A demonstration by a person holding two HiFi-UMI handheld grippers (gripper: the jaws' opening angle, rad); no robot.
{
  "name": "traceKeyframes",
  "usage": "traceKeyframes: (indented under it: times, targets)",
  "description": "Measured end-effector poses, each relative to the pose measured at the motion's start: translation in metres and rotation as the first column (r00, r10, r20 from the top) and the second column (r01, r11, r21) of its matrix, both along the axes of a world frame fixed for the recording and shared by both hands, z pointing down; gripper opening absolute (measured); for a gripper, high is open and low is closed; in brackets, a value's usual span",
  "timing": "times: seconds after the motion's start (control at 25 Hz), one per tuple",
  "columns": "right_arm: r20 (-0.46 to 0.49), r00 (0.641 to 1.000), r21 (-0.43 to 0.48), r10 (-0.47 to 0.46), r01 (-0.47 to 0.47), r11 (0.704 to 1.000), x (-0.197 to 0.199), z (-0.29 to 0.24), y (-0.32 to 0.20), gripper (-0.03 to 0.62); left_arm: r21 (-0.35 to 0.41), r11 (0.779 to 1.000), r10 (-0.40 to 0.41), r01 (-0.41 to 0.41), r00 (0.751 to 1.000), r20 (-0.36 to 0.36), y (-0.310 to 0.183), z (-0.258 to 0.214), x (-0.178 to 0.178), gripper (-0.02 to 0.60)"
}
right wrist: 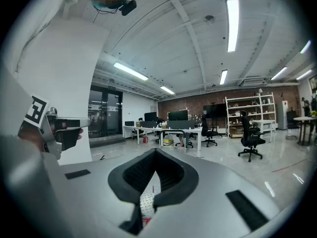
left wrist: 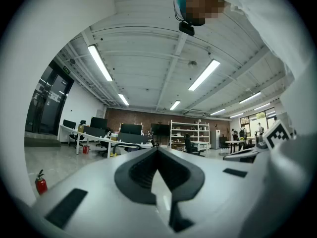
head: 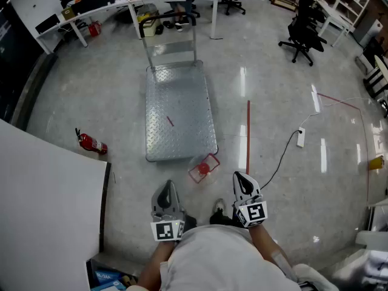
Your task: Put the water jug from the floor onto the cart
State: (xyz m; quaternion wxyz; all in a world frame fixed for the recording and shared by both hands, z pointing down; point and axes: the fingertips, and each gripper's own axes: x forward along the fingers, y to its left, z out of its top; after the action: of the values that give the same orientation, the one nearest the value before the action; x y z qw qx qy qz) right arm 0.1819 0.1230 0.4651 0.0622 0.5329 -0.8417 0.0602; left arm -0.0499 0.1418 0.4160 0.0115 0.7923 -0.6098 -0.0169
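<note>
Head view, my left claw [head: 168,188] and right claw [head: 240,180] both closed together, empty, water jug [head: 203,168] on floor [head: 285,96] at twelve o'clock, just beside cart [head: 179,111] corner

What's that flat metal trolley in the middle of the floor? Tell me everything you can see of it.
The cart is a low, long platform of grey, shiny metal with a raised tread pattern. At its far end stands a tubular push handle with a dark grip along the top. It sits level on the glossy floor, its deck bare except for a thin red streak. A clear water jug with red parts lies on the floor by its near right corner; whether they touch is unclear.
</note>
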Motion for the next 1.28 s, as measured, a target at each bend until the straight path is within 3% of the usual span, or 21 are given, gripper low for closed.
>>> traceKeyframes:
  times: [0.72, 1.04, 1.28]
  targets:
    - [0.015, 1.0, -0.003, -0.02, 0.02, 1.0, -0.008, 0.008, -0.01, 0.012, 0.006, 1.0, 0.007, -0.007, 1.0, 0.018, -0.006, 0.001, 0.002, 0.003]
    - [-0.03, 0.999, -0.146, -0.03, 0.025, 0.989, -0.021, 0.058, -0.037, 0.012, -0.006, 1.0, 0.014, -0.014, 1.0, 0.019, -0.014, 0.002, -0.001, 0.003]
    - [-0.095, 0.992, -0.324, -0.081, 0.046, 0.945, -0.035, 0.133, -0.06, 0.012, -0.029, 0.999, 0.019, -0.019, 1.0, 0.012, -0.018, 0.012, -0.006, 0.003]
